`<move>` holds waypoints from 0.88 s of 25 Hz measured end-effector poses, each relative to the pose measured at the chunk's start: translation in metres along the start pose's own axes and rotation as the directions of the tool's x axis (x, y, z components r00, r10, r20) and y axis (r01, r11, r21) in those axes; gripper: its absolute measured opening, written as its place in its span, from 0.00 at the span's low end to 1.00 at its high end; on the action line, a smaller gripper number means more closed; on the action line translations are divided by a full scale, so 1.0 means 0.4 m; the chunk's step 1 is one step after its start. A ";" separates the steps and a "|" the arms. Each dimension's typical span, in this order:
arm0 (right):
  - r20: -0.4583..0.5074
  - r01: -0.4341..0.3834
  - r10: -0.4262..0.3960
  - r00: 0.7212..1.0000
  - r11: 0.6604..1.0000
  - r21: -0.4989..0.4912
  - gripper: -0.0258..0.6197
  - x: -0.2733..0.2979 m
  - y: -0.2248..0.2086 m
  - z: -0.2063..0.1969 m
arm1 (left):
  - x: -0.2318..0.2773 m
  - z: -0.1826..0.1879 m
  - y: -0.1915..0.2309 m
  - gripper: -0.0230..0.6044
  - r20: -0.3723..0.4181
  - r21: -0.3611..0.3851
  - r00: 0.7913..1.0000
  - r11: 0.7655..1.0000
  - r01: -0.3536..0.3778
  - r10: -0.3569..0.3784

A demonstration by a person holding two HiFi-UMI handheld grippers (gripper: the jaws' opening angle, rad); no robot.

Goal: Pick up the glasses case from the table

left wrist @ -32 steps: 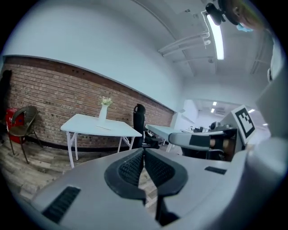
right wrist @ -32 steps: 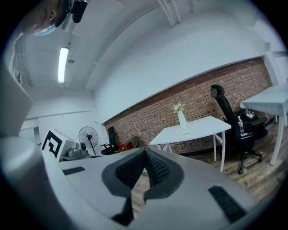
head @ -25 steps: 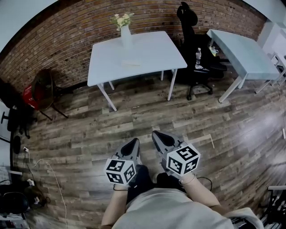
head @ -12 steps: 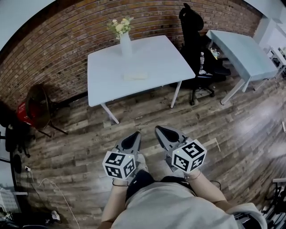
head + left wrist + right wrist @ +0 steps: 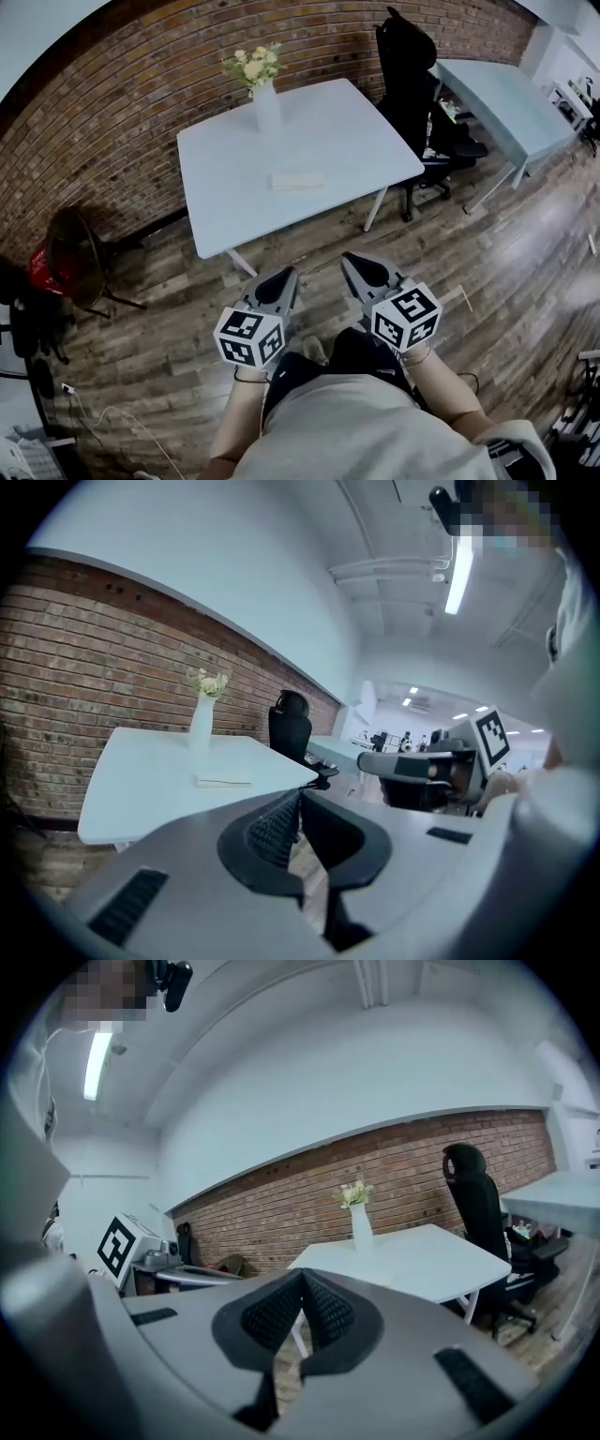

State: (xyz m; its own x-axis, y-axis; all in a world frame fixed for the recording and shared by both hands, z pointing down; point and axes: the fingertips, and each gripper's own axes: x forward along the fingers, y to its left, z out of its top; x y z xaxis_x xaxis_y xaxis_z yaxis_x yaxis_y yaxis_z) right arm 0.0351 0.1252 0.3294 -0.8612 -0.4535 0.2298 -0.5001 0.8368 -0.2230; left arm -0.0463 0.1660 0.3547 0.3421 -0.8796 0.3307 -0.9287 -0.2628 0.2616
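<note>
We find the left gripper [image 5: 277, 279] with its fingers [image 5: 272, 831] pressed together, nothing between them. The right gripper [image 5: 361, 265] is likewise empty, fingers [image 5: 330, 1312] closed tip to tip. Both hang over the floor [image 5: 178, 309], short of the worktop [image 5: 361, 141]. The glasses case [image 5: 298, 180], pale, flat and oblong, lies near the worktop's middle, in front of the vase [image 5: 268, 107].

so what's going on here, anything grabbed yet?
A person holds the left gripper and right gripper, both shut and empty, over the wood floor, short of the white table. The glasses case lies untouched on that table, on the person's side of the vase of flowers. Nothing is picked up yet.
</note>
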 end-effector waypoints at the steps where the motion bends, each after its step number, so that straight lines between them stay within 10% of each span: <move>1: 0.001 0.007 -0.007 1.000 1.000 0.017 0.04 0.017 -0.007 0.002 | 0.010 0.002 0.012 0.05 -0.005 0.007 1.000 1.000 0.009 -0.009; 22: -0.069 -0.021 0.027 0.997 0.997 0.076 0.04 0.462 -0.359 0.077 | 0.422 0.147 0.347 0.06 -0.099 0.058 0.993 0.997 -0.051 0.057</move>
State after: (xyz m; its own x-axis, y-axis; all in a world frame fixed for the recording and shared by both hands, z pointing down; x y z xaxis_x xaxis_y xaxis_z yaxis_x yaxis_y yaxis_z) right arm -0.0552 -0.0882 0.3746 -0.8658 -0.4088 0.2886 -0.4871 0.8204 -0.2994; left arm -0.1260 -0.0424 0.3936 0.3014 -0.8494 0.4332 -0.9517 -0.2400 0.1916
